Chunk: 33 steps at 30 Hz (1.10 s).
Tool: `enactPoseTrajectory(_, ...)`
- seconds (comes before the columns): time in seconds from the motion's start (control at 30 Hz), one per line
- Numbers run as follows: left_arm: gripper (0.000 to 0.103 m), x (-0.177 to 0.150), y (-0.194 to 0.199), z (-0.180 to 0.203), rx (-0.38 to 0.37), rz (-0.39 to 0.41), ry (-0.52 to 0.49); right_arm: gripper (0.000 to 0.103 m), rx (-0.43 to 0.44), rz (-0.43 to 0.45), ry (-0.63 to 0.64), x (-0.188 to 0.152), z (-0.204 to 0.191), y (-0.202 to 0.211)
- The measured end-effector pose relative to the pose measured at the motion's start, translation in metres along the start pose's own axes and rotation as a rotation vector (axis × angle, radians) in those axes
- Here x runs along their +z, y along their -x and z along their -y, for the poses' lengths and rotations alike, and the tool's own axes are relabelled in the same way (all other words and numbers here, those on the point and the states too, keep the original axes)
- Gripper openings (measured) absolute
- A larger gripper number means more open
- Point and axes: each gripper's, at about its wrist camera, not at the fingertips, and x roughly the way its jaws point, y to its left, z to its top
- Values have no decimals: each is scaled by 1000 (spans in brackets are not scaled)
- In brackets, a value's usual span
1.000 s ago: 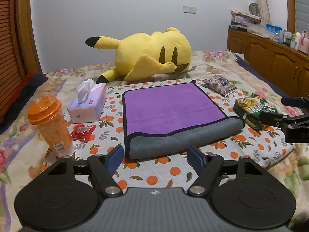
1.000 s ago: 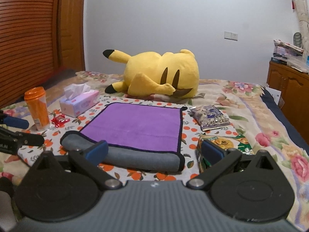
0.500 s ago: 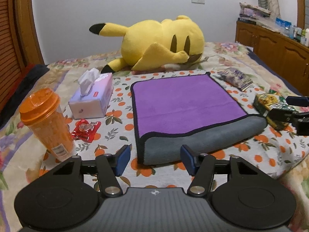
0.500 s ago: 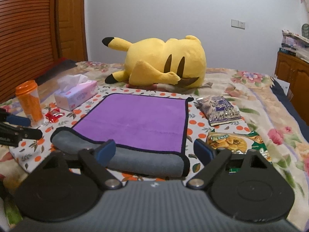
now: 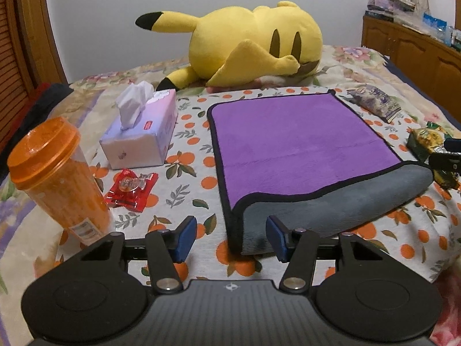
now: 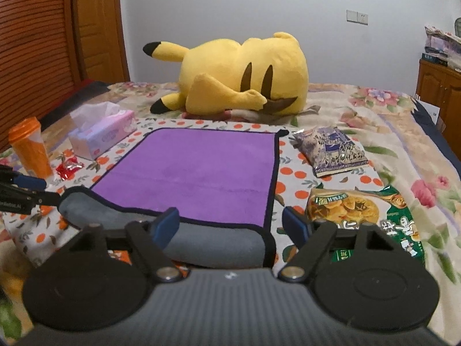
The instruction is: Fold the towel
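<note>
- Left wrist view: left gripper, jaws apart, straddles the towel's near-left corner — placed to pinch it.
- Right gripper, also agape, brackets the near-right corner.
- Towel lies mid-bed, near fold rolled grey — plush beyond.

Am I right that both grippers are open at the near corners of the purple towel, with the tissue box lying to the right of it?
Not quite: the tissue box lies to the left of the purple towel, as the left wrist view shows. The rest holds: the left gripper and the right gripper are both open at its near corners.
</note>
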Motion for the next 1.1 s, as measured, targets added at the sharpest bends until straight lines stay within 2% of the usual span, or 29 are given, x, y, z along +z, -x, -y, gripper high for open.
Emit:
enactPoseTrajectory(0.27,49,3,-15,-3,-26,-12,0,77,-3,-56,2,-7,4,-16)
enactPoseTrajectory(0.43,38,4,-20,-3,-68,-16,14,75,0,-72,-12,-7,9,-22)
enactPoseTrajectory(0.87,37,5,-32,-3,-93,-31,20,72,34,-125,-83,-8,25,-36)
enactPoseTrajectory(1.1,32,2,-38,-2,-95,-47,16,72,72,-162,-140,-8,33,-45)
